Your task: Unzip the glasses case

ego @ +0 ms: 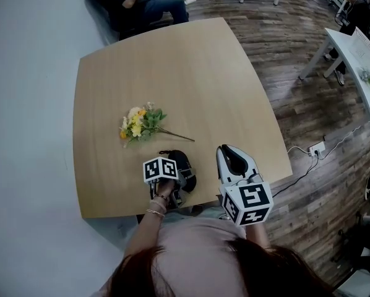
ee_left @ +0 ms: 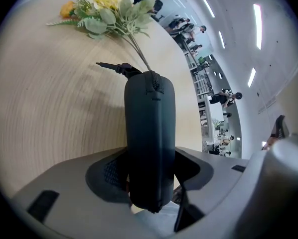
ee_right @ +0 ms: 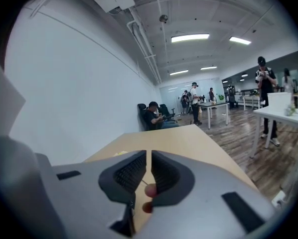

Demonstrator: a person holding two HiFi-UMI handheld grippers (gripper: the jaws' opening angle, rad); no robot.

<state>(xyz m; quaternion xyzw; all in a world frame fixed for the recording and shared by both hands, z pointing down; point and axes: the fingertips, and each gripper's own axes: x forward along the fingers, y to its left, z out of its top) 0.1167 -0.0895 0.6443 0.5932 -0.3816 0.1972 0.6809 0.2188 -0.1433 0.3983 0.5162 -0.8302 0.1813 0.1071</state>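
Your left gripper (ee_left: 150, 159) clamps the glasses case (ee_left: 150, 113), leaving its zipper pull (ee_left: 120, 68) exposed — your right gripper (ee_right: 149, 176) hovers, jaws together, empty.

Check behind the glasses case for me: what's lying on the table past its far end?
A flower bunch lies past the glasses case, stems pointing toward its far end, where a black strap sticks out. The case hides the table directly behind and under it.
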